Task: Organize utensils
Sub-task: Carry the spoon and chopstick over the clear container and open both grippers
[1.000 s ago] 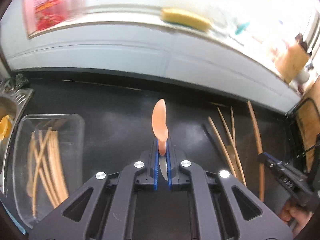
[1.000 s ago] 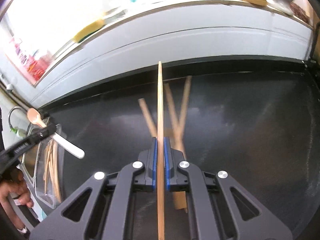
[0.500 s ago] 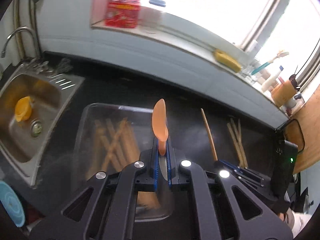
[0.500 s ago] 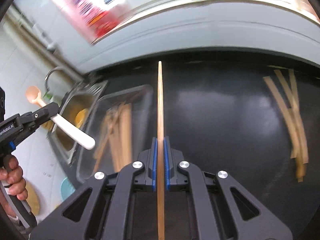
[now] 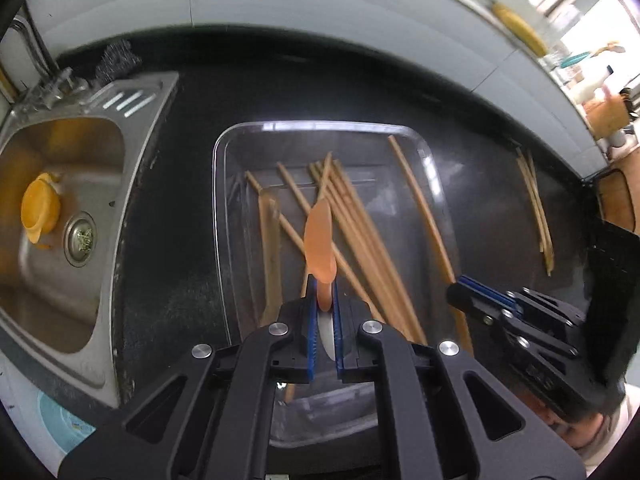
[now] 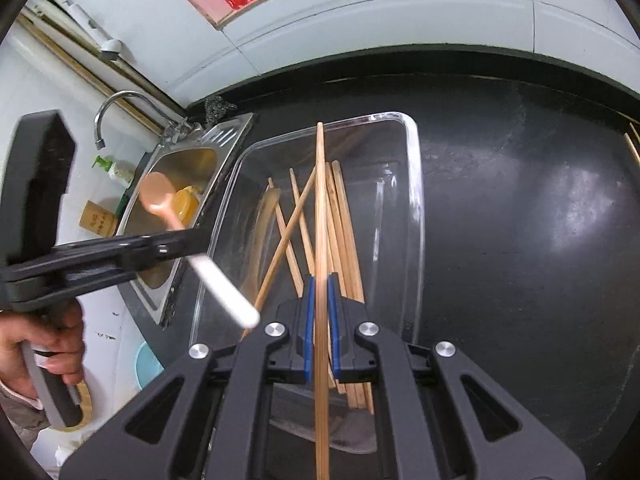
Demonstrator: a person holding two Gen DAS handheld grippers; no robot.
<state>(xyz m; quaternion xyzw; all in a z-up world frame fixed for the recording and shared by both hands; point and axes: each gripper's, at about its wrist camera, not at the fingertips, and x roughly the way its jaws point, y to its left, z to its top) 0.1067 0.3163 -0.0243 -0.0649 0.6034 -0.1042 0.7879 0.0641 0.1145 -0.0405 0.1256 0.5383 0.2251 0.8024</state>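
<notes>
My left gripper is shut on a spoon with a pink-orange bowl and a white handle, held above a clear plastic tray. Several wooden chopsticks lie in that tray. My right gripper is shut on one long wooden chopstick, which points across the tray above the chopsticks inside. In the right wrist view the left gripper hangs over the tray's left rim with the spoon. The right gripper shows at the tray's right side.
A steel sink with a yellow item adjoins the tray on the left, with a faucet behind. A few loose chopsticks lie on the black counter to the right. A hand grips the left tool.
Both grippers have swung left from the loose chopsticks to above the tray, each keeping its utensil. The sink has come into view.
</notes>
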